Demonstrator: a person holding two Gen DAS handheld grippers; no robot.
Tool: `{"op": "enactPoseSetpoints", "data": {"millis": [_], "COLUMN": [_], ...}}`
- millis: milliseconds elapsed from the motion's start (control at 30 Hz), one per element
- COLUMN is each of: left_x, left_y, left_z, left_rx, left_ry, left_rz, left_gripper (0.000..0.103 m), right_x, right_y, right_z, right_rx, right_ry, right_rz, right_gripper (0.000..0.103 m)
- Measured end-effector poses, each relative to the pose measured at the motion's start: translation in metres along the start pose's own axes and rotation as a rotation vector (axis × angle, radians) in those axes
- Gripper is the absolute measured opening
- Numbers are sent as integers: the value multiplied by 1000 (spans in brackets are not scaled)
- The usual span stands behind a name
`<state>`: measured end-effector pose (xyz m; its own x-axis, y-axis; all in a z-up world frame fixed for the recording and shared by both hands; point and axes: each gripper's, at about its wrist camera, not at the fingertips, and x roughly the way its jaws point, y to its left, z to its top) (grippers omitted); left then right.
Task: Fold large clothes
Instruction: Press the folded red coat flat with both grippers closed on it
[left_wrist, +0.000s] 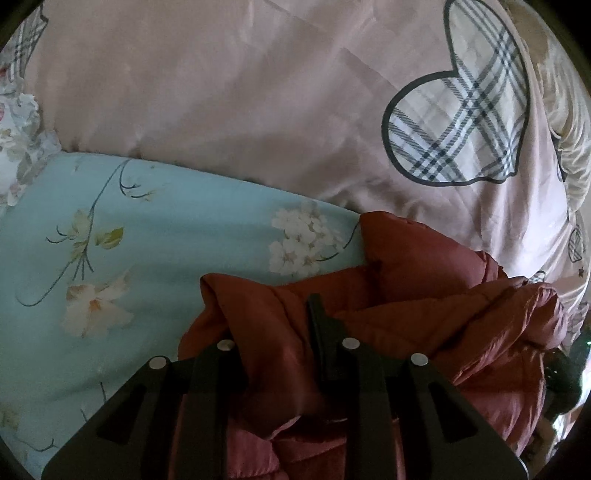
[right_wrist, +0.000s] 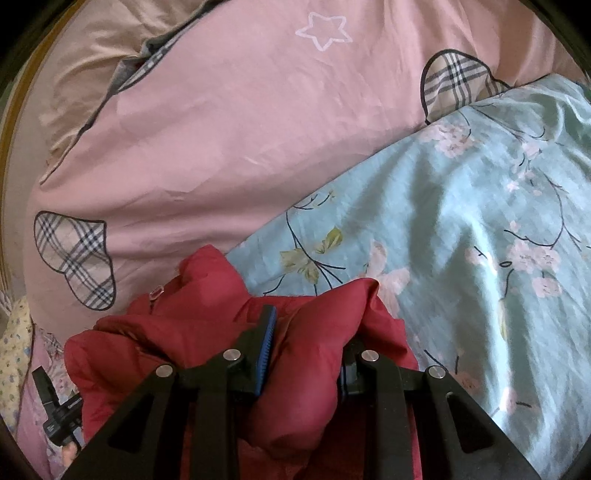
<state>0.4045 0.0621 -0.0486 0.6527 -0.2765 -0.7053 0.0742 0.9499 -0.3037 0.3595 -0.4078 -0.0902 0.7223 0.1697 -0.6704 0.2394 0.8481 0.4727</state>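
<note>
A dark red padded jacket (left_wrist: 424, 295) lies bunched on the bed, and both grippers have hold of it. In the left wrist view my left gripper (left_wrist: 273, 321) has a thick fold of the red cloth between its fingers. One black finger (left_wrist: 317, 332) shows and the other is buried under fabric. In the right wrist view my right gripper (right_wrist: 310, 328) is shut on a puffy wad of the same jacket (right_wrist: 184, 295). Its blue-padded finger (right_wrist: 267, 343) presses into the cloth. A small clear zip pull (right_wrist: 157, 292) sits on the jacket.
The jacket rests on a light blue floral sheet (left_wrist: 147, 240) (right_wrist: 461, 240). Behind it lies a pink duvet (left_wrist: 240, 92) (right_wrist: 240, 129) printed with plaid hearts. A black device (right_wrist: 55, 413) shows at the lower left of the right wrist view.
</note>
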Motion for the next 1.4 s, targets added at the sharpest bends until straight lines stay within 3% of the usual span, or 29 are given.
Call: {"op": "enactPoseSetpoints", "data": {"millis": [167,300,500,667,833,1100,1267,1400], "left_x": [-23,-77,-127,-109,-71,-50,-47,-46], "left_y": [2,-5,-29,-63,-84,-80,-78,-78], "left_z": [-3,-13,-46,-95,-114,-102,-98,-94], "left_rx": [6,76,167,255,346,328,320,312], "left_ry": [-4,-95,-125,-17,5,-2,-7,-10], "left_rz": [-20,31,-54,-135,38,86,95,103], "left_gripper": [29,52,52,52,52,54,54,52], "right_x": [7,8,13,14,-13,-105,-71,-25], "right_y": [0,1,5,9,19,70,100,92], "right_z": [-1,-2,-3,-4,-2,-31,-74,-78], "right_rx": [-3,-15,-19,-24,-45,-297,-502,-533], "right_ry": [5,1,-1,-9,-39,-183,48,156], "right_rz": [-14,-29,-47,-50,-52,-11,24,-55], "right_gripper": [25,25,25,27,32,68,69,69]}}
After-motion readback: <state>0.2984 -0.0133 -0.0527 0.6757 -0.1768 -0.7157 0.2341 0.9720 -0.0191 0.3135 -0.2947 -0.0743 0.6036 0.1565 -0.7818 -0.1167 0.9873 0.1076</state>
